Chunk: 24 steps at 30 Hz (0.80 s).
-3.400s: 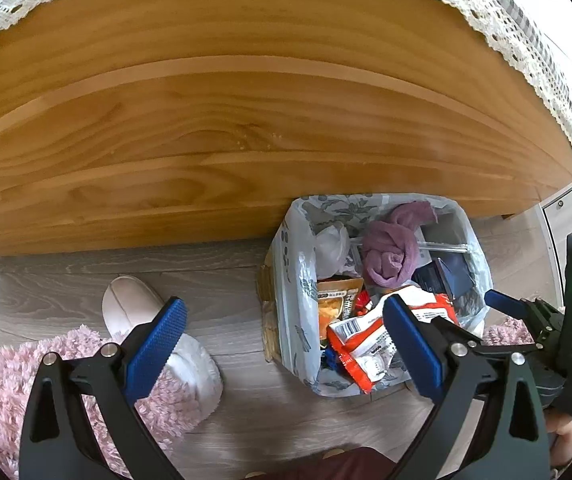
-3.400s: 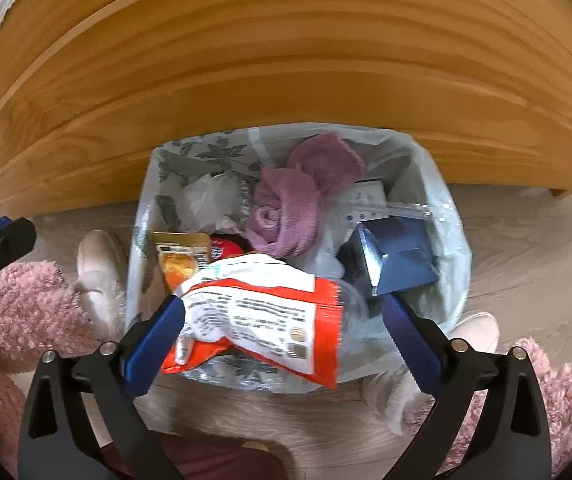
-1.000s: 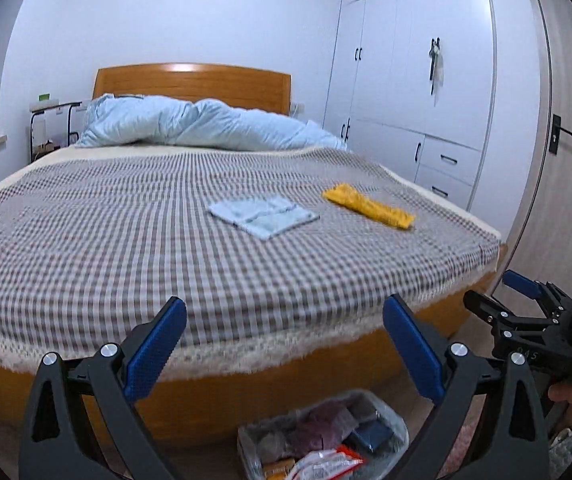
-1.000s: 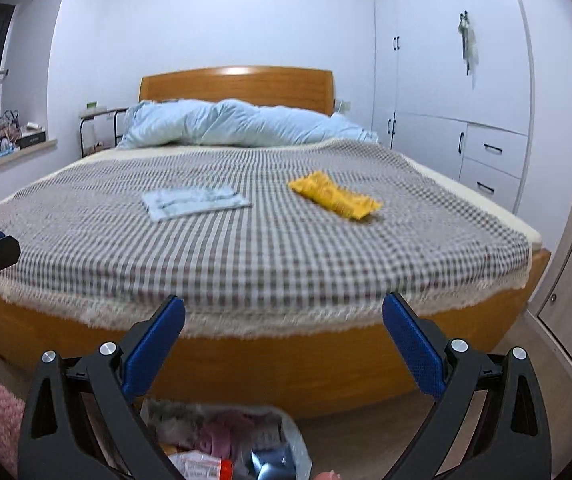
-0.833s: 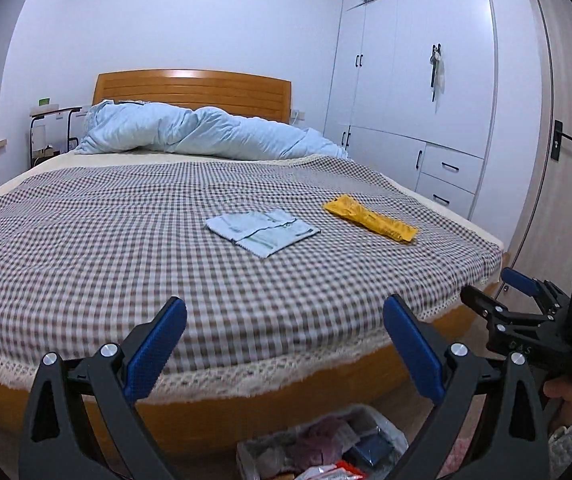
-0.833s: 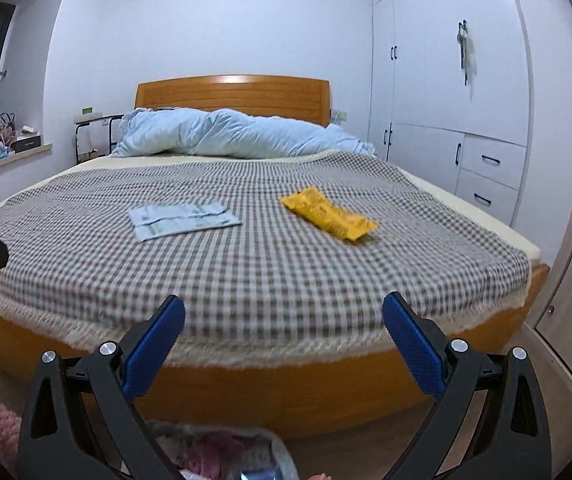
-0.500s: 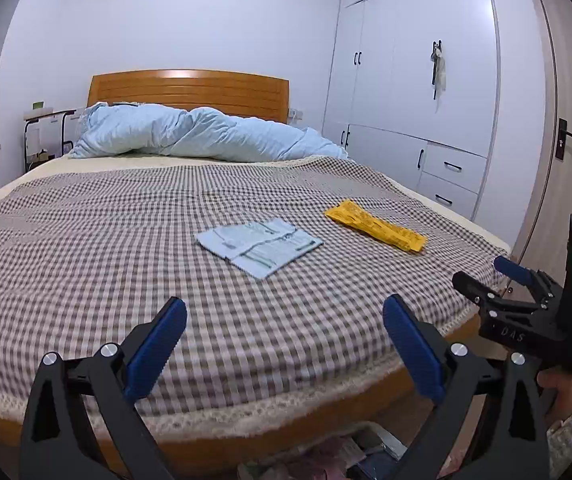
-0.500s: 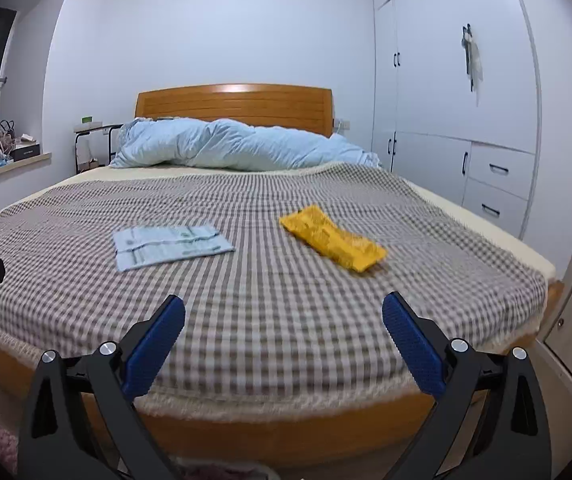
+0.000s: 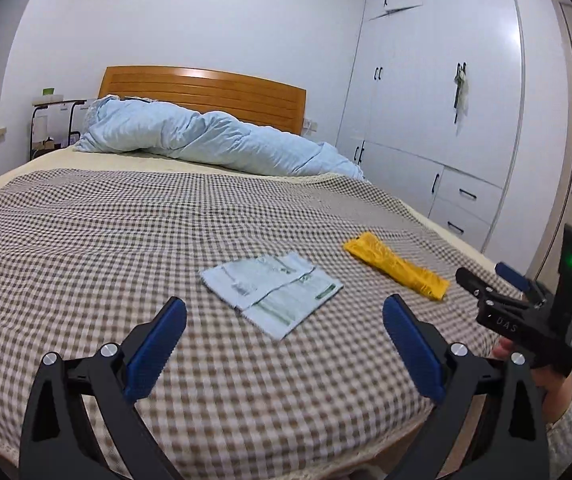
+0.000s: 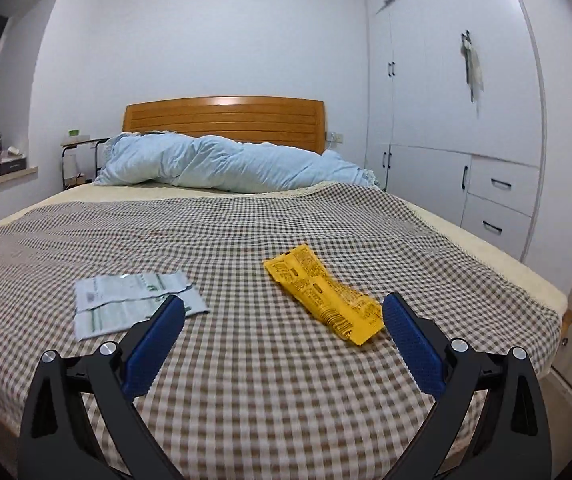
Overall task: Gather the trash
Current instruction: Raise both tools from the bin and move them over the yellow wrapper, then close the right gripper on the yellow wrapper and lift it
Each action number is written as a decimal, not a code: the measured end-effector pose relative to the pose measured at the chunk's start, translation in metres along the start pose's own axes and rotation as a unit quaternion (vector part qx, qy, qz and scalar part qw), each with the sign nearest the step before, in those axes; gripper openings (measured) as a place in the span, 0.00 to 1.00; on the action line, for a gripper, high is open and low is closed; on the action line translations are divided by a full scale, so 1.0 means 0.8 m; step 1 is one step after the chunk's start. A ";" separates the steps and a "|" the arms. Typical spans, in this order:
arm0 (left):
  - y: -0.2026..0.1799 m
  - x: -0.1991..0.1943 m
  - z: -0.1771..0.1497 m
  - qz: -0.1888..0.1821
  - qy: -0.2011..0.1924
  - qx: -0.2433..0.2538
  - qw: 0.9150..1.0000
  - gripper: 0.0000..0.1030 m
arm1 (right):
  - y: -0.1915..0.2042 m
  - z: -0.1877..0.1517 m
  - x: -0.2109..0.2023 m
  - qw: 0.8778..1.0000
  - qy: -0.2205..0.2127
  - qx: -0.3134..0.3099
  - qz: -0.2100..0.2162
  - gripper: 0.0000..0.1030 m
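Both tools hover level over the foot of the bed (image 10: 246, 380), jaws spread wide and empty. Ahead of the right tool (image 10: 284, 328) lies a yellow wrapper (image 10: 324, 298), long axis running from far-left to near-right. Ahead of the left tool (image 9: 284, 332) lies a flat pale-green packet (image 9: 272, 292). Open checked blanket surrounds both.

Print on the yellow wrapper (image 10: 324, 298) is too small to read.
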<state>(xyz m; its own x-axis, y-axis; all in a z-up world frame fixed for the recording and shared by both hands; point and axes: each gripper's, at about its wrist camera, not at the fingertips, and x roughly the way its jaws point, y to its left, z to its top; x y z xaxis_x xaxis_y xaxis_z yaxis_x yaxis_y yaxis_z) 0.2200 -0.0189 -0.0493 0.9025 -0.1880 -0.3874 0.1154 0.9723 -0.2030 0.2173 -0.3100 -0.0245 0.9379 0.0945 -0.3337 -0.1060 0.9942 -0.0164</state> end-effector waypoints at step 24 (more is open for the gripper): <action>-0.029 0.156 0.058 -0.023 0.068 -0.018 0.997 0.93 | -0.033 0.042 0.151 0.991 0.125 0.008 -0.039 0.92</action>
<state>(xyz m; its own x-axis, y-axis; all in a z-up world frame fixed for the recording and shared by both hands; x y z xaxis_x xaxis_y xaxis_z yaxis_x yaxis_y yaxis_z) 0.3496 -0.0582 -0.0515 0.8319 -0.2516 -0.4947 0.1384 0.9572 -0.2542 0.3446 -0.3233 -0.0323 0.8317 0.0044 -0.5553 -0.0297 0.9989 -0.0365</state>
